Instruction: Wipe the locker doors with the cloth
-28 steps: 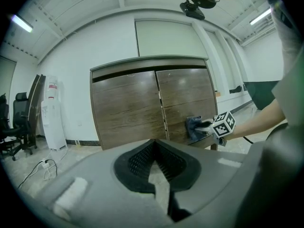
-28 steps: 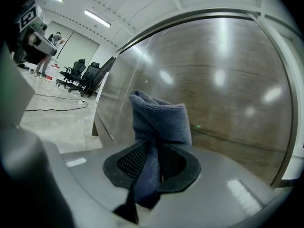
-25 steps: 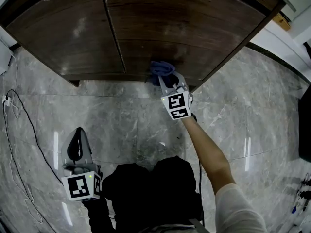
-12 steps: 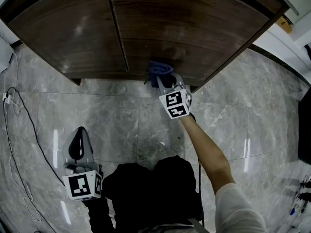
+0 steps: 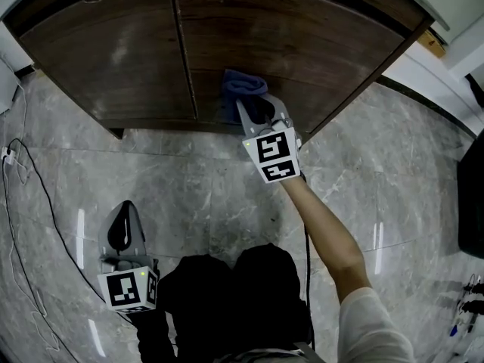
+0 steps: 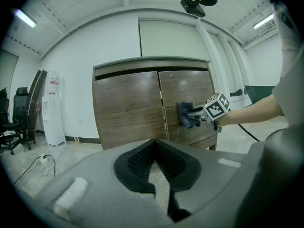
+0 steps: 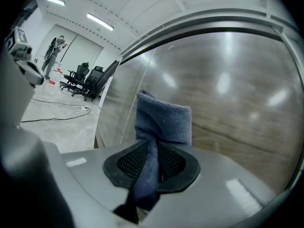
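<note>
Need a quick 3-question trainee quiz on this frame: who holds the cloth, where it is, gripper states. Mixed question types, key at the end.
1. True or false: the left gripper holds the cloth.
2. The cloth, clamped in the right gripper, presses on: A the left door; B the right door; C the floor.
3. Fill in: the left gripper's jaws are ___, with nothing between them.

Key: 1 false; 2 B; 3 shut.
</note>
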`<state>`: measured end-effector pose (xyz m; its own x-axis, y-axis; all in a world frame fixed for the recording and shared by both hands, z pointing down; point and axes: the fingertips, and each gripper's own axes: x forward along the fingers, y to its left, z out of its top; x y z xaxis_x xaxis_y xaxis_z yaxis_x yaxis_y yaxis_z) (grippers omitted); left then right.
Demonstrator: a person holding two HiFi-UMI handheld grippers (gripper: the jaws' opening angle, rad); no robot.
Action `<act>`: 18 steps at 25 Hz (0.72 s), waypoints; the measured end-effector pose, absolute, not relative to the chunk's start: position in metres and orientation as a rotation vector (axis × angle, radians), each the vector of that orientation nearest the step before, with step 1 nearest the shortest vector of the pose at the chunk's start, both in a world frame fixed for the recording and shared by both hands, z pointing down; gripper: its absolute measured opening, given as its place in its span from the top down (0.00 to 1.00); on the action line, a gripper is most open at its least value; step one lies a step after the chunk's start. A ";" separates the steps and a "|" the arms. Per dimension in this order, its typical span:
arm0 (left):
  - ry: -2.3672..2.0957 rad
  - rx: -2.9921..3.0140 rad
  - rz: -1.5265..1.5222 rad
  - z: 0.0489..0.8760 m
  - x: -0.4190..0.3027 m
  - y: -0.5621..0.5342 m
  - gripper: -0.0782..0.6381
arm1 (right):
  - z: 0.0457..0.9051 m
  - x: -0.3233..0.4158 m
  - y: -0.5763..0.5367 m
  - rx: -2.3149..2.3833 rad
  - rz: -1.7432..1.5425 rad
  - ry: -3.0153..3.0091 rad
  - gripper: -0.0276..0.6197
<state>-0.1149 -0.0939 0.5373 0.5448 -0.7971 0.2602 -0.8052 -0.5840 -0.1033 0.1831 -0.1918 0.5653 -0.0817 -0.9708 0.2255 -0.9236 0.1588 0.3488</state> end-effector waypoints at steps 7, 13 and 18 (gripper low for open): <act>-1.416 2.742 0.399 0.534 -0.116 -0.091 0.89 | 0.492 0.183 -0.194 1.852 -0.249 -2.040 0.85; -1.418 2.743 0.373 0.530 -0.119 -0.090 0.89 | 0.450 0.178 -0.198 1.836 -0.322 -2.028 0.85; -1.425 2.732 0.369 0.525 -0.122 -0.089 0.89 | 0.424 0.177 -0.199 1.849 -0.388 -2.018 0.85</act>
<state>-0.1224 -0.0895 0.5248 0.5501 -0.8036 0.2272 -0.8128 -0.5777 -0.0755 0.1767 -0.1991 0.4241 -0.0663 -0.9939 0.0880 -0.8902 0.0988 0.4446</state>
